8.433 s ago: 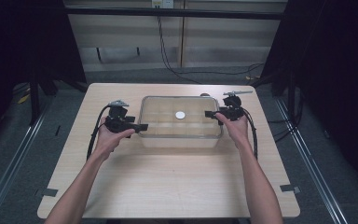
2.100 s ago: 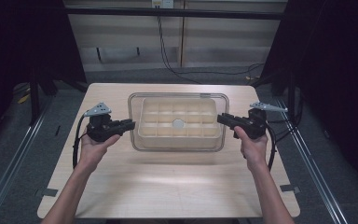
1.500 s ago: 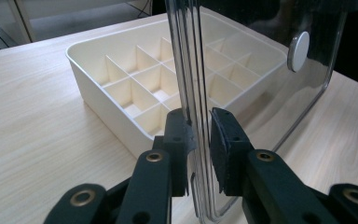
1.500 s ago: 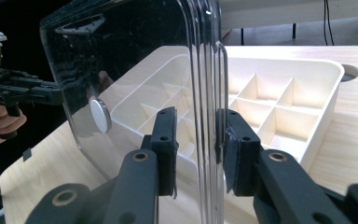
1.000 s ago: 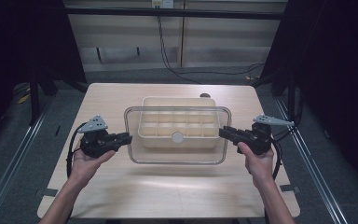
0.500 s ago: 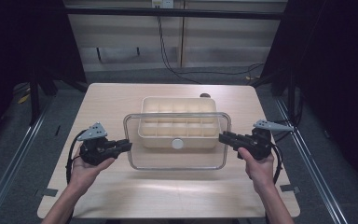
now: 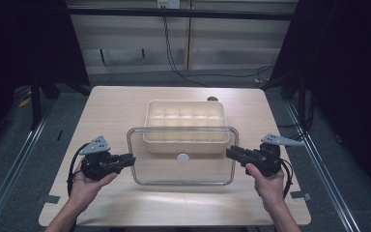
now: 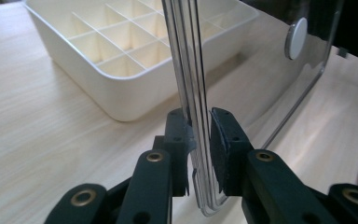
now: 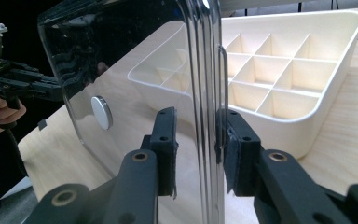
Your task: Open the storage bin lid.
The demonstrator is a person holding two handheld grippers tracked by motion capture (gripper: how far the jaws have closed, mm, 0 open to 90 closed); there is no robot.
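Note:
A clear plastic lid with a round white knob is held between both grippers, its far edge overlapping the front of a cream compartment tray. My left gripper is shut on the lid's left edge, and my right gripper is shut on its right edge. In the left gripper view the jaws pinch the lid's rim, with the tray beyond. In the right gripper view the gripper straddles the lid's rim. The tray stands open, its compartments bare.
The light wooden table has bare surface to the left, right and front of the tray. A small dark object lies by the tray's far right corner. Metal rails and dark floor flank the table. The other hand and gripper appear across the lid.
The lid has come up off the tray and moved toward the table's front edge, carried by both grippers. Both hands have drawn back with it.

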